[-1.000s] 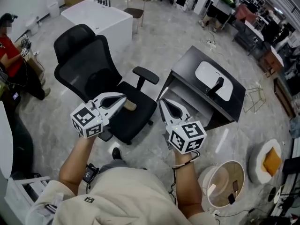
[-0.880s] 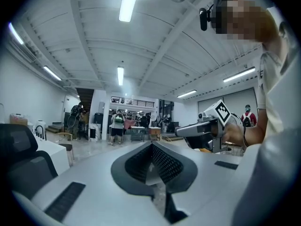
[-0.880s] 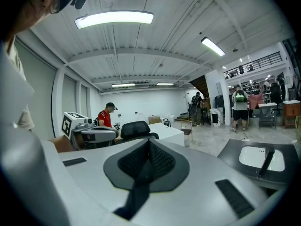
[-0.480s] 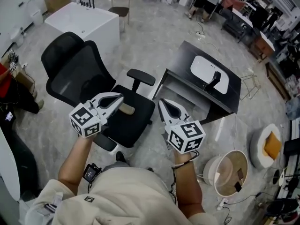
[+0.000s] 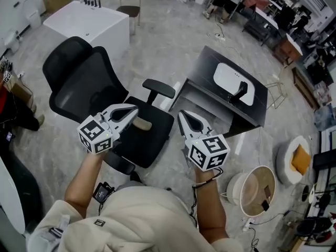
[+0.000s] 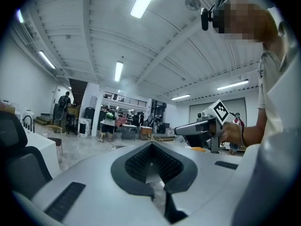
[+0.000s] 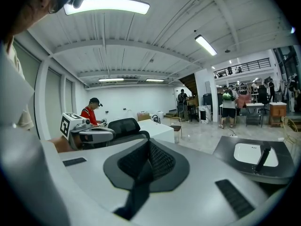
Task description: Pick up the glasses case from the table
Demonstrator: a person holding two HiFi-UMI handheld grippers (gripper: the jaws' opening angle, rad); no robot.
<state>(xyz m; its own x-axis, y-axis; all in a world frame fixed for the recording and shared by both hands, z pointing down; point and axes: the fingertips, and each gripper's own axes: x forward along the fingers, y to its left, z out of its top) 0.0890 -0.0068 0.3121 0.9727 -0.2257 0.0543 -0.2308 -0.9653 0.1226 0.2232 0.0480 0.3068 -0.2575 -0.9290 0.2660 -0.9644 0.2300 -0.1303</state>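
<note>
both grippers ride forward with person since a second ago, chair and table shifting in head view; approach only, no reach yet. left gripper (image 5: 135, 110): jaws pressed together, nothing between. right gripper (image 5: 182, 115): same, fully closed, empty. office chair (image 5: 89, 83) just ahead, tan thing (image 5: 142, 124) on seat. beyond, dark table (image 5: 207, 70) bears white oval item (image 5: 228, 77); glasses case not surely made out, possibly that.

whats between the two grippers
In the head view, only the black chair seat shows in the gap between the left gripper and the right gripper, lower down.
</note>
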